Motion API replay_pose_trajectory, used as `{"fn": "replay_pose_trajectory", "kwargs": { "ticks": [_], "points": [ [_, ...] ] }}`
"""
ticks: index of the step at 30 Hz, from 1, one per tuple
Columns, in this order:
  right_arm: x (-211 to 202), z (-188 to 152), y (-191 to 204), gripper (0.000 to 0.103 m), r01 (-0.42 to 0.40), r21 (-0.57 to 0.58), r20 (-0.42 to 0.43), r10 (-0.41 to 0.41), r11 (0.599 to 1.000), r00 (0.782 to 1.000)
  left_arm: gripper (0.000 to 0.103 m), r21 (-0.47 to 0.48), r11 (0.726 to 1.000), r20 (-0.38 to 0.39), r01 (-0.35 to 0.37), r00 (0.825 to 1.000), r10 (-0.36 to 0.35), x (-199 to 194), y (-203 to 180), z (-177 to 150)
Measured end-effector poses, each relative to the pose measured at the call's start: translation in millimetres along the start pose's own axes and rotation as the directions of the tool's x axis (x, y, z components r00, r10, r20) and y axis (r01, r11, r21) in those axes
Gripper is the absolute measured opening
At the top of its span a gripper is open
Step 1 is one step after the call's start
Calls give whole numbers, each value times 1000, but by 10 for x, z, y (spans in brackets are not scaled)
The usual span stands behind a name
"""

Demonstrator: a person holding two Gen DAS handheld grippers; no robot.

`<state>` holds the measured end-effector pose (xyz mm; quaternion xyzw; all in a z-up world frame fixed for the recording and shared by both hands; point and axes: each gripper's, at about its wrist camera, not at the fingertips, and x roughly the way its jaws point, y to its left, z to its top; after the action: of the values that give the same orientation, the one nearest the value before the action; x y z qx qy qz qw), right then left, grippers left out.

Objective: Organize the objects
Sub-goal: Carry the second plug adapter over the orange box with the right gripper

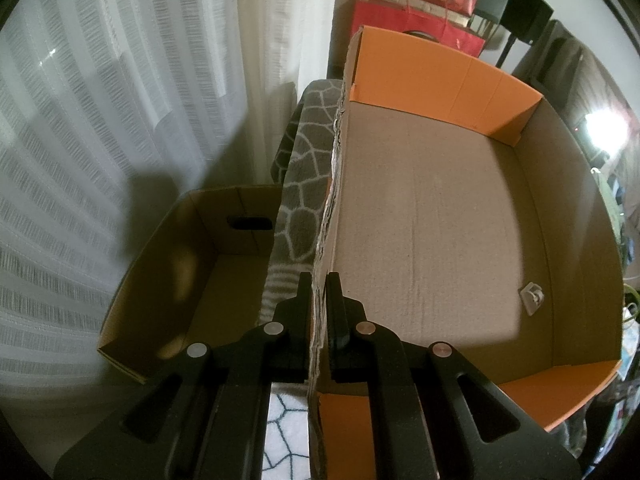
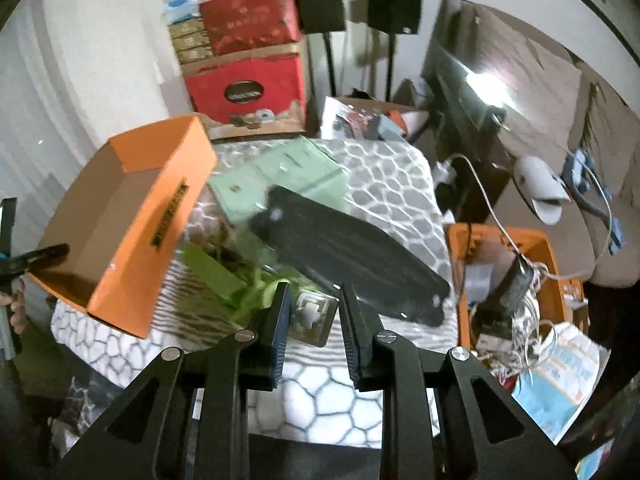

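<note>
1. Risk: small packet (image 2: 310,314) sits between right gripper (image 2: 314,304) fingers w/ little margin; could twist or drop if pads only catch its edges. View is blurry, so can't tell if pads actually press on it.
2. Risk: orange box (image 1: 440,208) is pinched only at its torn wall edge; cardboard may bend or tear, tipping box off patterned blanket (image 2: 380,184).
3. Left gripper (image 1: 319,292): closed tight on box wall, at 6 o'clock in its view.
4. Right gripper: partly open, packet framed between fingers; grip unconfirmed.
5. Box holds one small white item (image 1: 532,298) at 4 o'clock. Black flat case (image 2: 352,264) & green box (image 2: 280,176) lie on blanket at 12 o'clock of right gripper.
</note>
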<state>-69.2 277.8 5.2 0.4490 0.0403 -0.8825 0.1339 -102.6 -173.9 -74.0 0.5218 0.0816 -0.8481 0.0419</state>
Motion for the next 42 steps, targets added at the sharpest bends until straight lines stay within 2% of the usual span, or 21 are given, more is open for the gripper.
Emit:
{"fn": "replay_pose_trajectory", "kwargs": {
  "ticks": [14, 25, 42],
  "points": [
    [126, 327, 792, 24, -131, -131, -10, 131, 983, 991, 6, 0, 1000, 0, -1, 1000, 1, -1, -3, -4],
    [374, 474, 1516, 24, -263, -220, -81, 251, 939, 965, 6, 0, 1000, 0, -1, 1000, 1, -1, -5, -4],
    [794, 405, 2272, 24, -335, -301, -190, 288, 893, 939, 6, -1, 1000, 0, 0, 1000, 0, 0, -2, -5]
  ]
}}
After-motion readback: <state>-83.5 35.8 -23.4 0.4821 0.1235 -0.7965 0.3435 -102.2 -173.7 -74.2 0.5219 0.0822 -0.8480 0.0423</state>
